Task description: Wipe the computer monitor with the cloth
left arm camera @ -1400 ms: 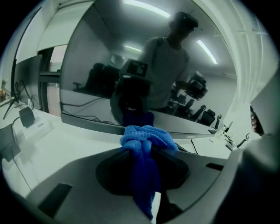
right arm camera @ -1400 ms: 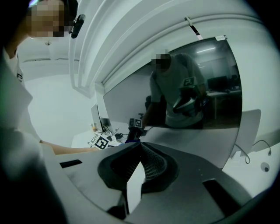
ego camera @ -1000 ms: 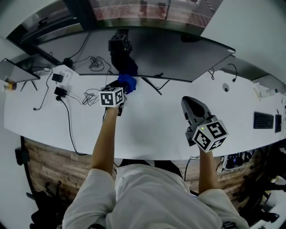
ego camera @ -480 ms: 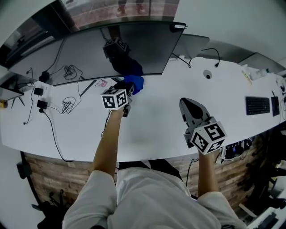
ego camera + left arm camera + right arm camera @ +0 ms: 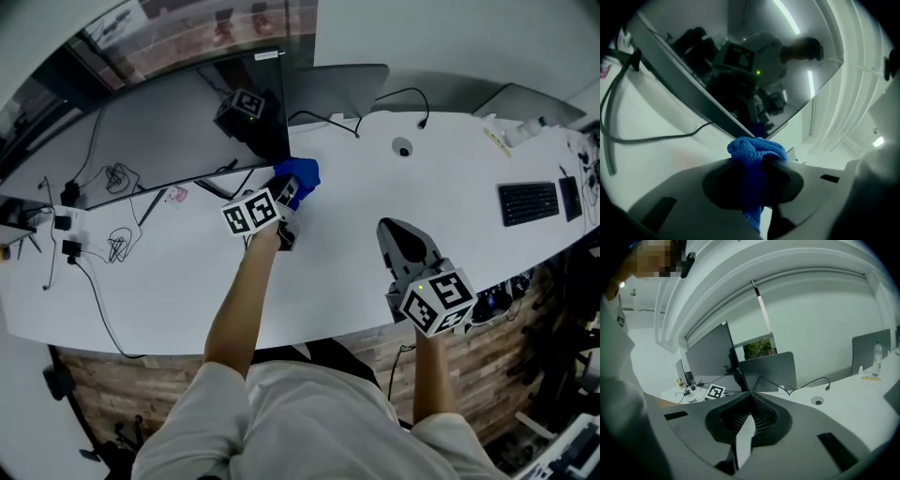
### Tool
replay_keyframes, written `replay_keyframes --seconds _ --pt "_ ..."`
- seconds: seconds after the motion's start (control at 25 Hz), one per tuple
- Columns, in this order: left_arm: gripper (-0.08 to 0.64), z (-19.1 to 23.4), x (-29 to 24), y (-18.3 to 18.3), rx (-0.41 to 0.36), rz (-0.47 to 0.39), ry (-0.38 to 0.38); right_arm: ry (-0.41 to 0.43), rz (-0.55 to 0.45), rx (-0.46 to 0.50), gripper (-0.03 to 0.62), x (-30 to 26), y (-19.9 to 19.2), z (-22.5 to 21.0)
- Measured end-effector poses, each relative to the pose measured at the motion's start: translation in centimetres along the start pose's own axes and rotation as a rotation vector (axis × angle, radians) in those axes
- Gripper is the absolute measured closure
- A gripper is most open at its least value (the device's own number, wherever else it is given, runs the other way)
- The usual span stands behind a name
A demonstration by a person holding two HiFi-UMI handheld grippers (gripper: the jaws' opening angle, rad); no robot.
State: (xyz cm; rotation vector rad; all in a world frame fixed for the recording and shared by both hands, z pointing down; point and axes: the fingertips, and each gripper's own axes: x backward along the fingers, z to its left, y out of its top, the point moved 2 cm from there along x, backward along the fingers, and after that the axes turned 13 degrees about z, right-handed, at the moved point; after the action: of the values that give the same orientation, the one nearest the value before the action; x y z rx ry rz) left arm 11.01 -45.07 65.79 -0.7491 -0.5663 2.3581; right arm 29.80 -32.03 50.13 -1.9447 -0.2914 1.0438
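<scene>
The dark monitor (image 5: 169,131) stands at the back left of the white desk (image 5: 356,197). My left gripper (image 5: 291,195) is shut on a bunched blue cloth (image 5: 299,175), which sits at the screen's lower right corner. In the left gripper view the blue cloth (image 5: 757,149) bulges out between the jaws, just below the monitor's (image 5: 740,79) bottom corner, and the glass mirrors the gripper. Whether the cloth touches the screen is unclear. My right gripper (image 5: 398,225) hovers over the desk at the right, shut and empty, its tips meeting in the right gripper view (image 5: 750,395).
Tangled cables (image 5: 112,246) and plugs lie on the desk at the left. A round cable hole (image 5: 402,148) and a black cable (image 5: 394,97) are behind the right gripper. A keyboard (image 5: 530,202) lies far right. A grey panel (image 5: 337,89) stands behind the monitor.
My left gripper has carried the blue cloth rightward along the monitor's lower edge to its right corner. The right gripper has stayed almost in place.
</scene>
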Motion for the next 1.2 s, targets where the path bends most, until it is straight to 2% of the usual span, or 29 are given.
replay_keyframes --seconds 0.12,0.28,0.76,0.92,1.04,1.2 --pt "0.443 -1.7 -0.9 0.3 0.071 -0.048 -0.033 -0.007 -0.007 -0.034 0.578 1.1 -0.5 -1.3" --pt "0.443 -3.8 -0.2 1.4 0.087 -0.11 -0.037 -0.005 -0.017 -0.045 0.578 1.9 -0.6 -2.2" --pt "0.445 -13.9 5.3 8.0 -0.126 -0.302 -0.093 0.008 -0.075 -0.001 0.578 3.9 3.7 -0.5" --pt "0.445 -17.0 7.2 10.2 -0.164 -0.317 -0.119 -0.002 -0.1 0.015 0.578 4.9 5.2 0.5" --pt "0.446 -19.3 8.6 11.8 -0.188 -0.327 -0.11 -0.012 -0.112 0.032 0.578 5.9 6.0 1.3" --pt "0.446 -22.3 10.1 13.8 -0.194 -0.33 -0.114 -0.032 -0.139 0.045 0.578 7.2 7.3 2.2"
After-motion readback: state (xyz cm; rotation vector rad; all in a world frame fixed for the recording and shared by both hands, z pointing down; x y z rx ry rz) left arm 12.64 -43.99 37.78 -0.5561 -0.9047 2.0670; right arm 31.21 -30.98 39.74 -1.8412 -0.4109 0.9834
